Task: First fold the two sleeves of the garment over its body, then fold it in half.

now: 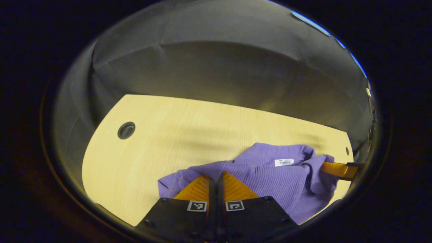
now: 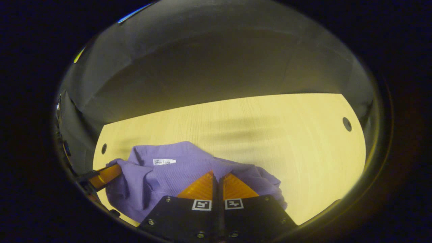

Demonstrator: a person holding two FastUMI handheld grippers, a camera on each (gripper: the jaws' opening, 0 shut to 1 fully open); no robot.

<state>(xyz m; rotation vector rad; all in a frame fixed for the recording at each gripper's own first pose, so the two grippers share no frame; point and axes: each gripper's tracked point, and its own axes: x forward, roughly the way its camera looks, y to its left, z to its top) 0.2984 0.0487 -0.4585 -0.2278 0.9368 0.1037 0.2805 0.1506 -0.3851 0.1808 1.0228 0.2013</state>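
Both tongs clamped on the purple knit garment [image 1: 270,179]: my left gripper [image 1: 216,173], right gripper [image 2: 216,175]. Soft, light, limp, I judge; best held by its edges.

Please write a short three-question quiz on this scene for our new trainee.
1. True or false: the purple garment lies flat and neatly spread on the wooden table.
2. Multiple choice: the left claw is (a) wide open above the table, (b) shut on the garment's fabric, (c) resting on the white label.
3. Fill in: in the right gripper view, the right claw is shut on the ______.

Key:
1. False; it is bunched and lifted between the claws.
2. b
3. garment
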